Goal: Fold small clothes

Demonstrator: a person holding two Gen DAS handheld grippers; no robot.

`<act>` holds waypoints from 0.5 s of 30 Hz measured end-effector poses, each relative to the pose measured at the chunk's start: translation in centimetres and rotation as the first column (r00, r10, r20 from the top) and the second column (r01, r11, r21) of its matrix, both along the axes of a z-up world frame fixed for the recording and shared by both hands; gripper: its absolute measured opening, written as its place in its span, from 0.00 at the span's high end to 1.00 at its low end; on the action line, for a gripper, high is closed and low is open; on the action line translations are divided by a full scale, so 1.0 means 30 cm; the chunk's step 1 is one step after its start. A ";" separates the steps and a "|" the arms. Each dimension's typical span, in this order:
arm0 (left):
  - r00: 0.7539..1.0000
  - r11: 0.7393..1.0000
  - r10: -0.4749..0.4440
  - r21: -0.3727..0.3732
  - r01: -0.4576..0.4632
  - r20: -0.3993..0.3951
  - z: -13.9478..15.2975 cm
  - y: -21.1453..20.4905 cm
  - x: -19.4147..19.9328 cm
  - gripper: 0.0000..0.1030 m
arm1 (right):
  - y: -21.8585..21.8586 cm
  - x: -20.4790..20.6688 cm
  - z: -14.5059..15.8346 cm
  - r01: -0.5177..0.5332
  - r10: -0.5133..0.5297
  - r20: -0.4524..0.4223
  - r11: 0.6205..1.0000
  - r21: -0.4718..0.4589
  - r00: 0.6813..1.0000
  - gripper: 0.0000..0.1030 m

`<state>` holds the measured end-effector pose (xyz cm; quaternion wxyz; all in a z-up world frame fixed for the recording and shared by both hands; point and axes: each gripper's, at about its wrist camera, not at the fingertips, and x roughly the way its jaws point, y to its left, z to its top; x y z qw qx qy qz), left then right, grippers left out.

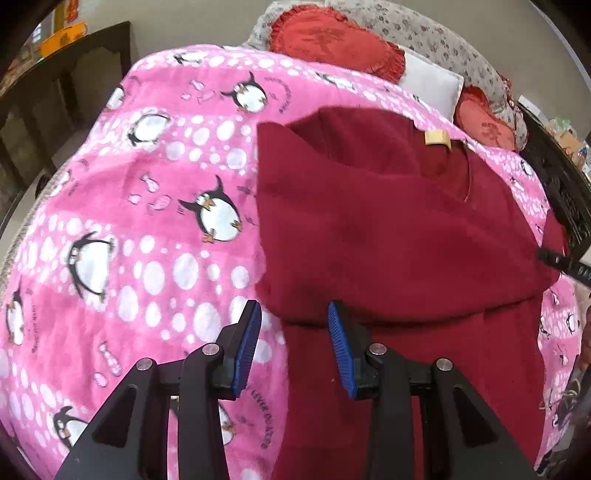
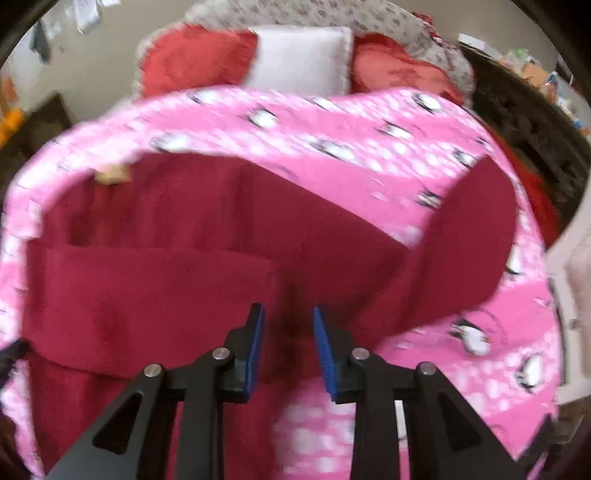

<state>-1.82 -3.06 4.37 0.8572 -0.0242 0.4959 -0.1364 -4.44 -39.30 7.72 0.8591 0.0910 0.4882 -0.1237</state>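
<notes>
A dark red fleece garment [image 1: 399, 229] lies on a pink penguin blanket [image 1: 122, 229], its left part folded over toward the middle, with a tan neck label [image 1: 437, 139] showing. My left gripper [image 1: 294, 308] is open and empty, its blue pads just above the garment's lower left edge. In the right wrist view the same garment [image 2: 177, 295] fills the centre, one sleeve [image 2: 465, 251] spread out to the right. My right gripper [image 2: 288, 312] is open and empty over the garment's fabric. The right gripper's tip [image 1: 561, 260] shows at the right edge of the left wrist view.
Red heart cushions [image 1: 332, 40], a white pillow [image 1: 432, 85] and a floral pillow [image 1: 424, 29] lie at the head of the bed. Dark wooden furniture [image 1: 66, 92] stands at far left. A dark carved bed rail [image 1: 561, 192] runs along the right.
</notes>
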 end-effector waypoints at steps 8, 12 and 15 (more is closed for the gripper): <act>0.999 1.000 0.020 -0.018 -0.021 -0.032 -0.027 0.036 0.012 0.83 | 0.554 0.267 0.076 -0.522 0.497 0.163 0.828 0.203 0.852 0.57; 0.999 1.000 0.016 -0.021 -0.017 -0.034 -0.037 0.039 0.008 0.83 | 0.802 0.425 -0.023 -0.608 0.603 0.083 0.779 0.152 0.793 0.57; 0.999 0.999 0.015 -0.034 -0.016 -0.041 -0.044 0.040 0.015 0.83 | 0.871 0.500 -0.102 -0.614 0.613 0.048 0.779 0.131 0.788 0.72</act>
